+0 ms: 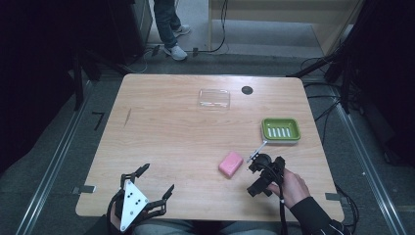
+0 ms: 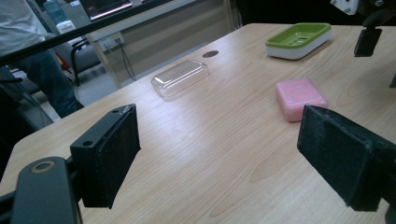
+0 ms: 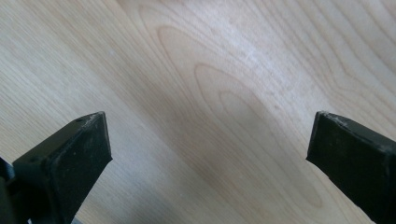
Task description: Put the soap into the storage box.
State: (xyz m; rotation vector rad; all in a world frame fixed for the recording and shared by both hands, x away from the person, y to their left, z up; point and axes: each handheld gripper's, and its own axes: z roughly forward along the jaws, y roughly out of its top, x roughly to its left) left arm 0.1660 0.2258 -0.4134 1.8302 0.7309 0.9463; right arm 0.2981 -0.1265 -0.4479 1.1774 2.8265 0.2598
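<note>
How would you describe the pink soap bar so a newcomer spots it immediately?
On the wooden table, look toward the near right, just left of the right gripper. The pink soap bar lies flat there, loose on the bare wood. It is the only pink item; the green soap dish and clear lid sit farther back.

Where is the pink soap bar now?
In the high view, the pink soap bar lies on the table's right half, between the green dish and the right gripper.

The soap [image 1: 231, 164] lies on the table [image 1: 161, 137], with the dish [image 1: 280, 130] behind-right and the lid [image 1: 214, 98] far behind.
</note>
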